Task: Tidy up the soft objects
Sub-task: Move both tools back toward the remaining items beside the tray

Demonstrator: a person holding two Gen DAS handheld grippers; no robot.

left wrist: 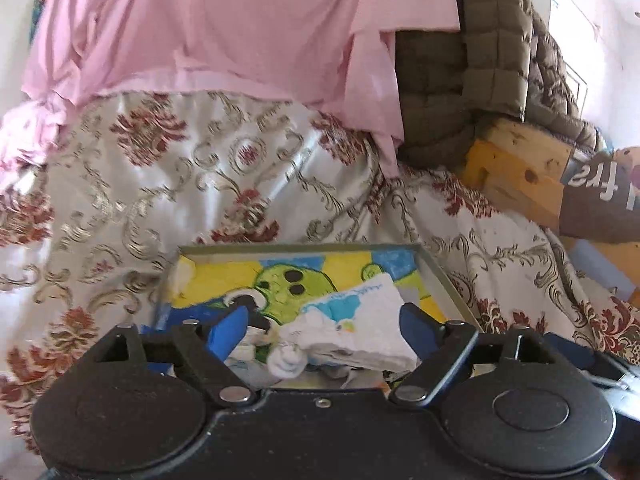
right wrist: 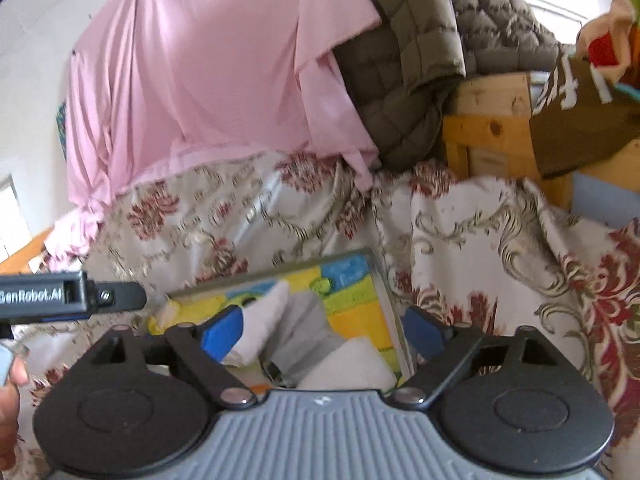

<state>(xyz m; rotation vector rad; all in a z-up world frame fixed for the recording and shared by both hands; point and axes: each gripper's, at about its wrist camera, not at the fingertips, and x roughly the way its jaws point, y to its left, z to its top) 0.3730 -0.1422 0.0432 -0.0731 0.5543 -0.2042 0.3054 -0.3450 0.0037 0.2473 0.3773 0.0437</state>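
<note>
A shallow grey tray (left wrist: 438, 270) lined with a bright yellow, blue and green cartoon cloth lies on the floral bedspread. In the left wrist view a folded white cloth with blue print (left wrist: 360, 320) and a small white rolled piece (left wrist: 286, 364) lie in it. My left gripper (left wrist: 324, 326) is open just above them, its blue pads either side of the white cloth. In the right wrist view the tray (right wrist: 384, 280) holds white and grey folded cloths (right wrist: 296, 328). My right gripper (right wrist: 324, 330) is open over them, holding nothing.
A floral bedspread (left wrist: 200, 184) covers the surface around the tray. A pink sheet (left wrist: 220, 28) hangs behind it. A quilted olive jacket (left wrist: 472, 64) drapes over a wooden frame (left wrist: 516, 168) at the right. The left gripper's body (right wrist: 68, 296) enters the right wrist view.
</note>
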